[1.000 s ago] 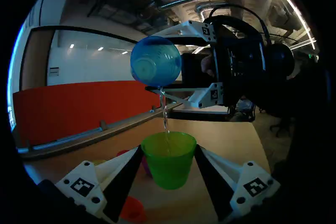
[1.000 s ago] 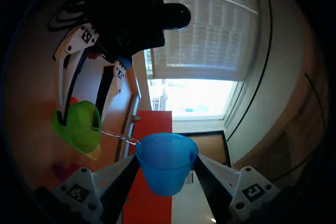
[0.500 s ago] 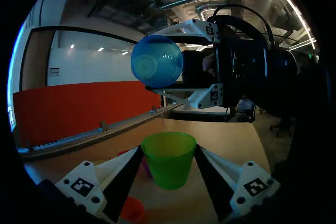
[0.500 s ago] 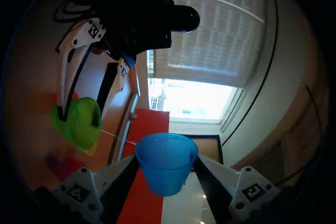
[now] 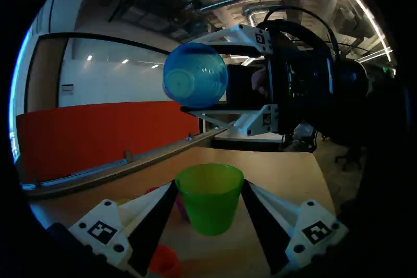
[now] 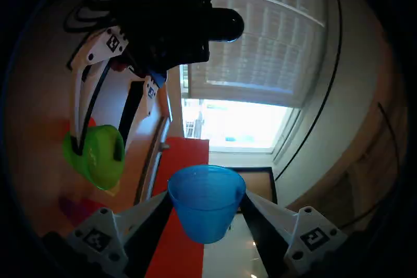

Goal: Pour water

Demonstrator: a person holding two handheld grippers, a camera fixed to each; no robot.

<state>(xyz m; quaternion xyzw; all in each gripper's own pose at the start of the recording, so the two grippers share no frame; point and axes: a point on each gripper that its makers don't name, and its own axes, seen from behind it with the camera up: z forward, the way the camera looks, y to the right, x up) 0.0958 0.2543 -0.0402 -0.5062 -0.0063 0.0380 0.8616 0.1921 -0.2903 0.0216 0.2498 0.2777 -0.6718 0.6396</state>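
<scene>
In the left gripper view, my left gripper (image 5: 209, 200) is shut on a green cup (image 5: 209, 197), held upright above the wooden table (image 5: 281, 166). Above it hangs a blue cup (image 5: 194, 75), tipped on its side with its base toward the camera, clamped by my right gripper. No water runs between them. In the right gripper view, my right gripper (image 6: 206, 206) is shut on the blue cup (image 6: 206, 202), and the scene looks rolled sideways. The green cup (image 6: 96, 155) is at the left, held by the left gripper.
Small cups stand on the table behind the green cup: an orange-red one (image 5: 166, 260) and a pink one (image 5: 179, 206). A rail (image 5: 120, 160) and an orange partition (image 5: 94, 132) run along the table's far edge. A bright window (image 6: 234, 127) sits behind the blue cup.
A stream ran from the blue cup into the green cup a second ago, thinned to a thread, and has now stopped. Both grippers have hardly moved.
</scene>
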